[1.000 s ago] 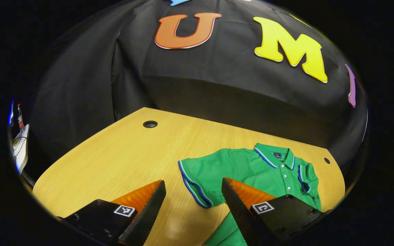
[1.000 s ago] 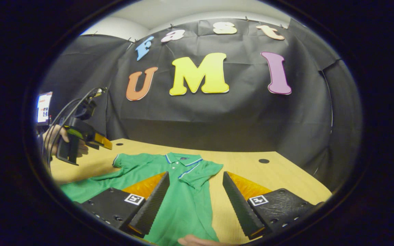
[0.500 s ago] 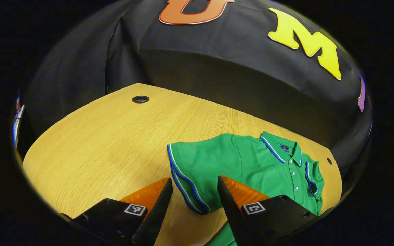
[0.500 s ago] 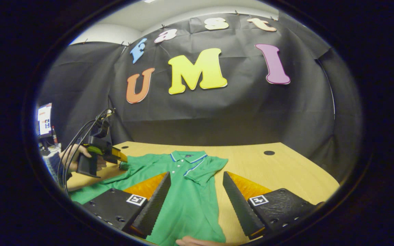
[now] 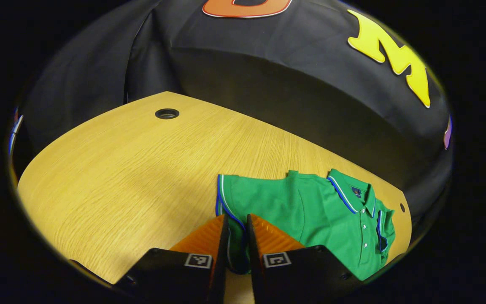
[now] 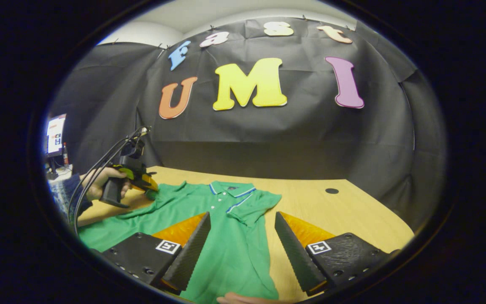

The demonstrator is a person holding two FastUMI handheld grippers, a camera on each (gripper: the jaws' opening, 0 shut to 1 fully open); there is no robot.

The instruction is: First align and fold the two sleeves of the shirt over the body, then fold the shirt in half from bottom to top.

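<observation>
1. On the wooden bench (image 5: 120, 169) the green shirt (image 5: 323, 219) lies flat, collar toward the black cloth wall.
2. In the left gripper view, the left tool (image 5: 237, 236) pinches the striped cuff of the sleeve (image 5: 234, 198) between both fingers.
3. The right gripper view adds the right tool (image 6: 241, 240), spread wide above the shirt's body, and a hand (image 6: 99, 185) holding the left tool at the sleeve.
</observation>
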